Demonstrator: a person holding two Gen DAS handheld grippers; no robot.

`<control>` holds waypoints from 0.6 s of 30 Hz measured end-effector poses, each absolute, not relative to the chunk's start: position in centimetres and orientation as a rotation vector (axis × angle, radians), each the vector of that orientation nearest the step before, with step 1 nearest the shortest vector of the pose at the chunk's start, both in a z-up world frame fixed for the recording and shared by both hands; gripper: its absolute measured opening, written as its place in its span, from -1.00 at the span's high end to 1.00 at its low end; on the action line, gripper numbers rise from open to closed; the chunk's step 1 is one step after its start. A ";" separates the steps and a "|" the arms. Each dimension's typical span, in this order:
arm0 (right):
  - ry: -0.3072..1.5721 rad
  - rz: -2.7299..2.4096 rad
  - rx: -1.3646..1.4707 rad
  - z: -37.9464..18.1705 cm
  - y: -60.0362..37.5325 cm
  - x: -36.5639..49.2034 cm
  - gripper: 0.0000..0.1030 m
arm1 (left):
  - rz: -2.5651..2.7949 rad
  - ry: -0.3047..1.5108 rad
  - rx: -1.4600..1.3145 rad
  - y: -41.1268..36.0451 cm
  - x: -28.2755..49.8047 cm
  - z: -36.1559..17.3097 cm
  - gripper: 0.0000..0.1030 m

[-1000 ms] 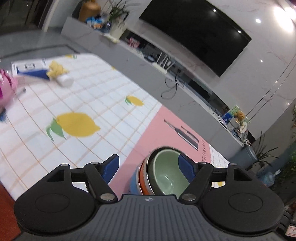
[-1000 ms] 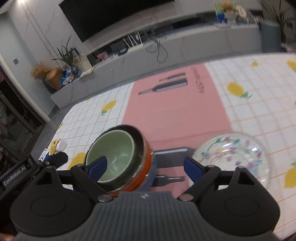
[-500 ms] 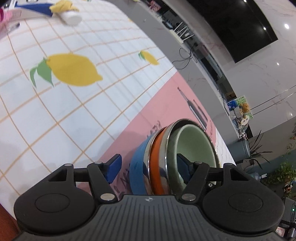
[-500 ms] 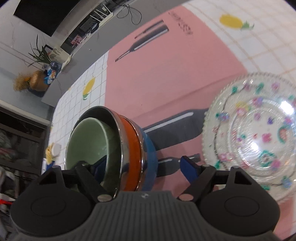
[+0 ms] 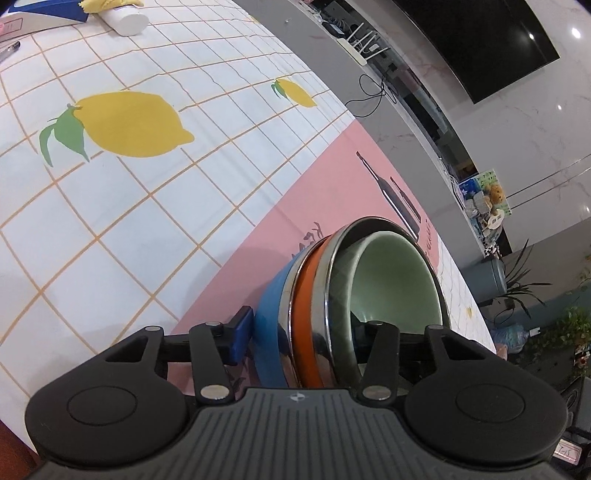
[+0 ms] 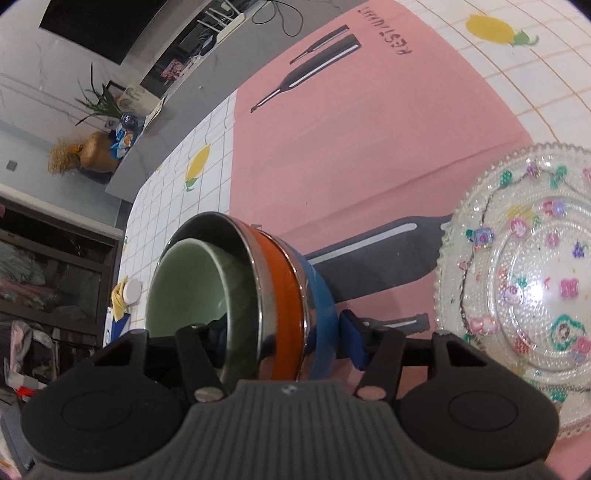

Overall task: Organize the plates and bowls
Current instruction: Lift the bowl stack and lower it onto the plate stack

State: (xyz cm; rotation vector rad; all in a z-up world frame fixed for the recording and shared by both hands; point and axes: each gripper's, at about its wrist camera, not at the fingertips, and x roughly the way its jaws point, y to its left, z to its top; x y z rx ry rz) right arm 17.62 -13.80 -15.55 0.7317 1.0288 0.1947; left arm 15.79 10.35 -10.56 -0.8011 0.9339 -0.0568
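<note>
Left wrist view: left gripper (image 5: 301,338) straddles the near wall of a nested stack of bowls (image 5: 325,295). Stack, from outside in: blue bowl (image 5: 267,325), orange bowl (image 5: 306,321), steel bowl (image 5: 338,291), pale green bowl (image 5: 391,280). Jaws have just been closing; the blue outer pad (image 5: 242,334) lies against the blue bowl's outside, the other finger sits inside the green bowl, so the gripper pinches the stack's wall. Stack stands on the pink placemat (image 5: 314,192), which lies on the lemon-print tablecloth (image 5: 122,206). A white tube (image 5: 125,20) lies at the table's far left edge.

Right wrist view: right gripper (image 6: 280,339) clamps the same stack from the opposite side; its jaws have also just been closing. Blue pad (image 6: 352,338) touches the blue bowl (image 6: 321,299), the inner finger is inside the green bowl (image 6: 195,284). A clear patterned glass plate (image 6: 524,280) rests near the stack's right, apart from it, overlapping the placemat's right edge
</note>
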 end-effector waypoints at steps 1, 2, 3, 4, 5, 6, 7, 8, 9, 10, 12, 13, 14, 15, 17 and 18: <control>1.030 0.195 0.727 -15.5 -13.8 17.6 -0.07 | -0.058 0.935 -0.800 10.4 15.8 -10.5 -0.07; 1.029 0.195 0.718 -15.5 -13.7 17.6 -0.05 | -0.060 0.937 -0.802 10.4 15.8 -10.5 -0.07; 1.028 0.194 0.713 -15.5 -13.5 17.7 -0.04 | -0.061 0.939 -0.805 10.4 15.7 -10.6 -0.07; 1.030 0.191 0.711 -15.4 -13.5 17.6 -0.03 | -0.061 0.941 -0.807 10.4 15.6 -10.5 -0.07; 1.032 0.188 0.710 -15.4 -13.4 17.6 -0.03 | -0.062 0.941 -0.804 10.4 15.5 -10.5 -0.07; 1.034 0.187 0.709 -15.3 -13.4 17.5 -0.02 | -0.062 0.941 -0.801 10.3 15.4 -10.4 -0.07; 1.036 0.186 0.712 -15.3 -13.5 17.3 -0.02 | -0.063 0.941 -0.798 10.3 15.2 -10.3 -0.07; 1.037 0.186 0.716 -15.3 -13.5 17.2 -0.01 | -0.064 0.941 -0.794 10.3 15.1 -10.2 -0.07; 1.039 0.186 0.723 -15.3 -13.6 17.1 -0.01 | -0.063 0.941 -0.791 10.2 14.9 -10.0 -0.07; 1.041 0.188 0.730 -15.2 -13.7 16.9 -0.01 | -0.063 0.939 -0.787 10.2 14.8 -9.8 -0.07; 1.036 0.193 0.742 -15.0 -13.9 16.5 -0.01 | -0.067 0.933 -0.778 10.0 14.4 -9.2 -0.07; 1.031 0.195 0.744 -14.9 -14.1 16.3 0.00 | -0.069 0.929 -0.775 9.9 14.3 -8.9 -0.07; 1.025 0.197 0.745 -14.6 -14.2 16.1 0.00 | -0.073 0.924 -0.773 9.9 14.1 -8.6 -0.07; 1.018 0.199 0.746 -14.4 -14.4 15.8 0.00 | -0.077 0.919 -0.771 9.7 13.9 -8.3 -0.07; 1.001 0.203 0.747 -13.7 -14.8 15.3 0.00 | -0.090 0.909 -0.764 9.3 13.6 -7.6 -0.07; 0.992 0.203 0.749 -13.4 -15.0 15.0 0.00 | -0.096 0.905 -0.760 9.1 13.4 -7.2 -0.07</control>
